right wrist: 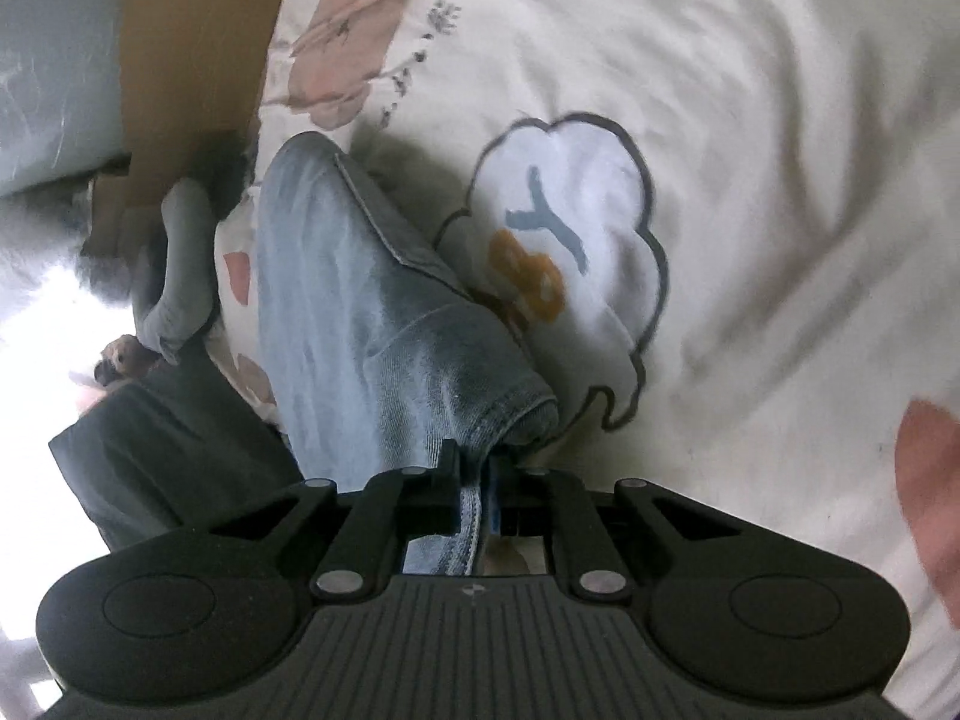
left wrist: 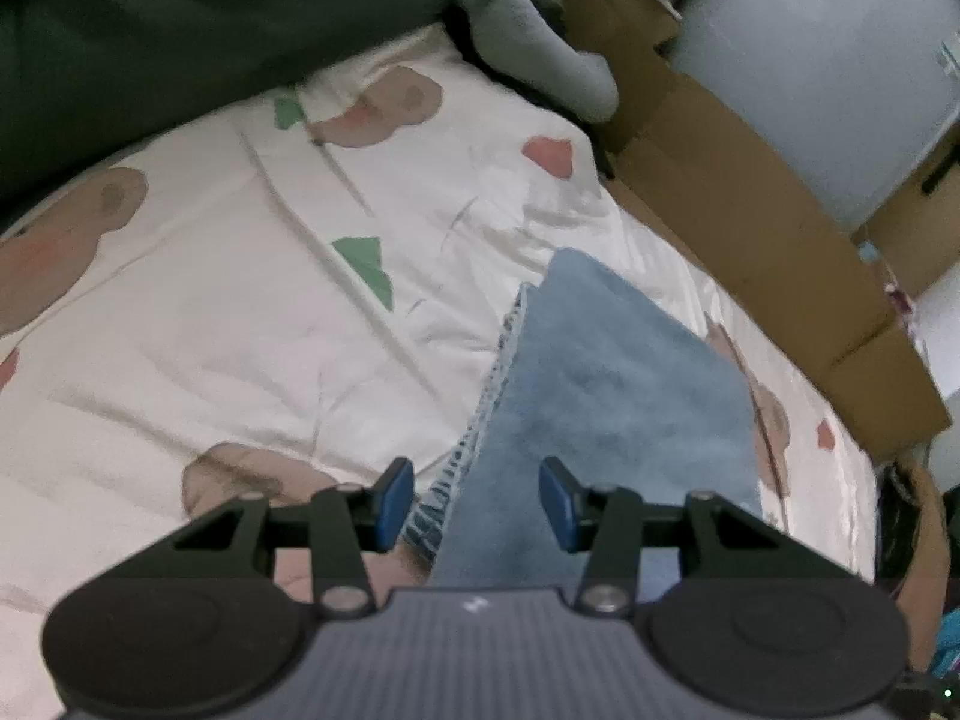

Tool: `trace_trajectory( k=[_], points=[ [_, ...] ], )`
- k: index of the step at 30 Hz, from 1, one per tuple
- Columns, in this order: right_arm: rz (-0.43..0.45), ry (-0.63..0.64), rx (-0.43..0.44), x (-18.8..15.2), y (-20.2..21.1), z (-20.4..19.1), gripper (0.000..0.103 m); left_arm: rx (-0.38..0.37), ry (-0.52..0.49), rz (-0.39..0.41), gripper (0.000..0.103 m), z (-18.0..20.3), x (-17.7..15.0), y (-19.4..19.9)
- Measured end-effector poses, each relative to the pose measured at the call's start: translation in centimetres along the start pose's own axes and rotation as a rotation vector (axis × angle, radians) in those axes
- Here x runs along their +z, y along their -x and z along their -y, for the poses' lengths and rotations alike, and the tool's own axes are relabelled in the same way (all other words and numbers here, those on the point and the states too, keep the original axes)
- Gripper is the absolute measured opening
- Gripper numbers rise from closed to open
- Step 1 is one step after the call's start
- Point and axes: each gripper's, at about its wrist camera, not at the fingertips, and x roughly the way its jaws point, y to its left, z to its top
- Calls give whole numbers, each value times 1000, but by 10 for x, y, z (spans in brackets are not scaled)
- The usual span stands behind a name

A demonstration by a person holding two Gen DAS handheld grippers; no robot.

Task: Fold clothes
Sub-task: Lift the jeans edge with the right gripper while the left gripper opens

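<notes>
Jeans (right wrist: 372,312): light blue denim on printed bedsheet (left wrist: 210,300), long axis runs away from both cams.
Writing: letter "Y" (grey) in cloud print (right wrist: 564,222).
L gripper (left wrist: 477,504): jaws apart, nothing pinched.
R gripper (right wrist: 474,480): clenched on jeans hem.

dim, soft light | motion blur | fisheye-bent edges | overexposed glare at left
</notes>
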Motion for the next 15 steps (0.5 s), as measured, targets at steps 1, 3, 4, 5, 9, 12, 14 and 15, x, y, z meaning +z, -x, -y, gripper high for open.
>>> trace_trajectory(
  k=[1,3,4,5,9,12,14,15],
  points=[
    [3,-17,5,-2,0,3,5,-2,-13,-6,49,1,1,-4],
    [-6,3,-24,-5,1,4,3,-2,-41,-19,49,3,1,-11],
    [-17,33,-48,-5,1,2,2,2,-50,-25,49,3,1,-14],
    [-25,62,-61,-5,1,0,3,4,-59,-31,49,3,2,-18],
    [-54,173,-103,-1,5,-15,7,0,-77,-49,49,1,4,-32],
    [-55,257,-136,3,8,-29,22,-15,-69,-51,50,0,6,-39],
    [-46,318,-176,5,11,-36,40,-29,-64,-50,51,0,7,-43],
    [-38,338,-183,7,13,-38,40,-36,-62,-51,52,-1,8,-45]
  ],
)
